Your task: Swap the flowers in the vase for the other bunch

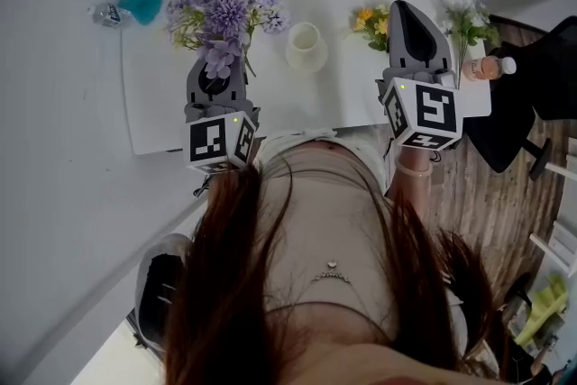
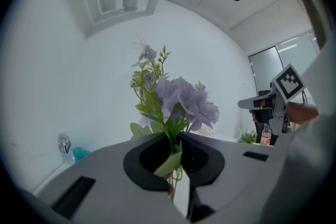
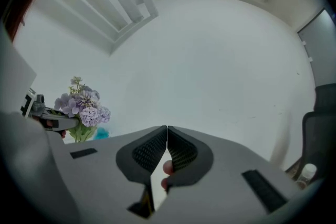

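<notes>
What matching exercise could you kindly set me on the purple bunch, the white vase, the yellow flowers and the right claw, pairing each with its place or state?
Things:
1. purple bunch
2. white vase
3. yellow flowers
4. right claw

Places or states:
A. shut on nothing
B. lying on the table
C. clamped by the stems in the left claw
D. standing with no flowers in it

Pairs: 1-C, 2-D, 3-B, 4-A
</notes>
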